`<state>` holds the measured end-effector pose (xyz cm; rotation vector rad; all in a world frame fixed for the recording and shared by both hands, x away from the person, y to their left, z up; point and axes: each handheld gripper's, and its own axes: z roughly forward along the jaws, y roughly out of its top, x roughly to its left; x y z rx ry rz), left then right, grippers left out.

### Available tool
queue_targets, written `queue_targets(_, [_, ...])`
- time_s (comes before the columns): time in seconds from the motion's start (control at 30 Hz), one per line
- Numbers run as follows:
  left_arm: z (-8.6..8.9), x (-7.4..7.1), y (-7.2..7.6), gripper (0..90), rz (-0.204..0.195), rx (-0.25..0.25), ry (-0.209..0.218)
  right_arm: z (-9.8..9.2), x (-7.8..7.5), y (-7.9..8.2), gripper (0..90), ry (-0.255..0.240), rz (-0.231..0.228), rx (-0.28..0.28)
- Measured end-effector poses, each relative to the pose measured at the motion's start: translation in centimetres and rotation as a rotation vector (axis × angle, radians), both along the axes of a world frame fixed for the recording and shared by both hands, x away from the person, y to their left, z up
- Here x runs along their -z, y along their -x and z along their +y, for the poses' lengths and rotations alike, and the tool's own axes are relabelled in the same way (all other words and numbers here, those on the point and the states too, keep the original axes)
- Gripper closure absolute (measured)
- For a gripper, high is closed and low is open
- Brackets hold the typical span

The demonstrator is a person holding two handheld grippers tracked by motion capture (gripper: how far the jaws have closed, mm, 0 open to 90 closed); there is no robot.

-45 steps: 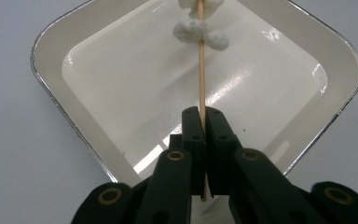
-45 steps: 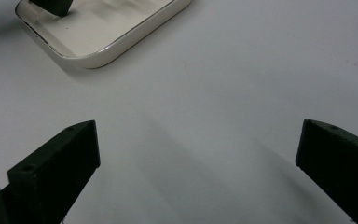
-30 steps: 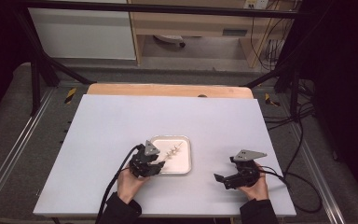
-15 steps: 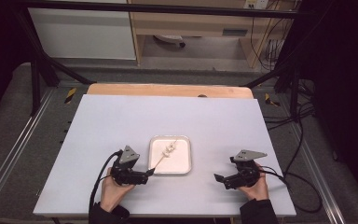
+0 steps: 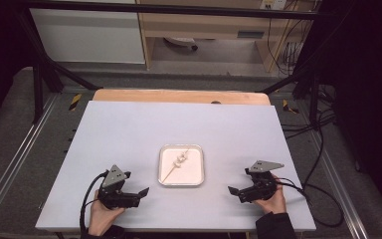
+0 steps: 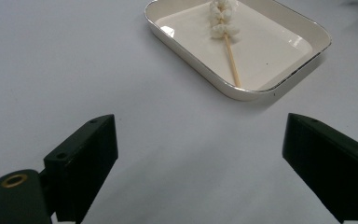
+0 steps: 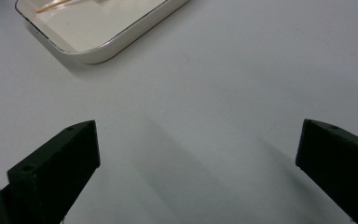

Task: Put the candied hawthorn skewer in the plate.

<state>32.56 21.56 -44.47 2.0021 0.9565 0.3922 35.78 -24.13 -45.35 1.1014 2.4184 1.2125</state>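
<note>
My left gripper (image 5: pixel 138 191) rests low on the table (image 5: pixel 129 129), off to the left of the tray (image 5: pixel 165 180) and well apart from it. Its jaws have just been opening and now stand wide, with nothing between them — in the left gripper view there is bare tabletop between the two black jaws and the tray lies ahead, out of reach of the tips. My right gripper (image 5: pixel 234 191) sits on the other side of the tray, likewise spread wide and empty; in the right gripper view its jaws frame plain table, with a corner of the tray (image 7: pixel 98 51) up at the top left.

The skewer (image 6: pixel 228 49) lies inside the tray (image 6: pixel 242 91), flat on its floor and running slantwise, the white pieces (image 6: pixel 223 16) bunched at the far end of the stick and the bare wooden end pointing back toward my left side. In the high view the skewer (image 5: pixel 176 167) crosses the middle of the tray.

I judge the placing step to be over: the skewer is down in the tray, my left hand has let go and is clear, and both hands sit parked at the near edge. What is left, as I read it, is little — either hold here, or, if the skewer is to be handled again, bring the left gripper forward over the tray rim and line the jaws across the bare stick, not the soft white pieces. The rim is raised, so any approach would need to come from above and not slide in along the table.
</note>
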Motion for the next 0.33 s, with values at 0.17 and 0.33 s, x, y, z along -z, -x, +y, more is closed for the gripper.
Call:
queue_targets(0.17, [0.05,0.29,-0.18,9.2,0.020,-0.008,-0.025,-0.09,-0.04,0.14,0.3,-0.006,0.001,0.004])
queue_targets(0.33, [-0.10,0.49,-0.29,9.2,0.030,-0.006,-0.045,-0.10,-0.05,0.16,0.3,-0.006,0.003,0.004])
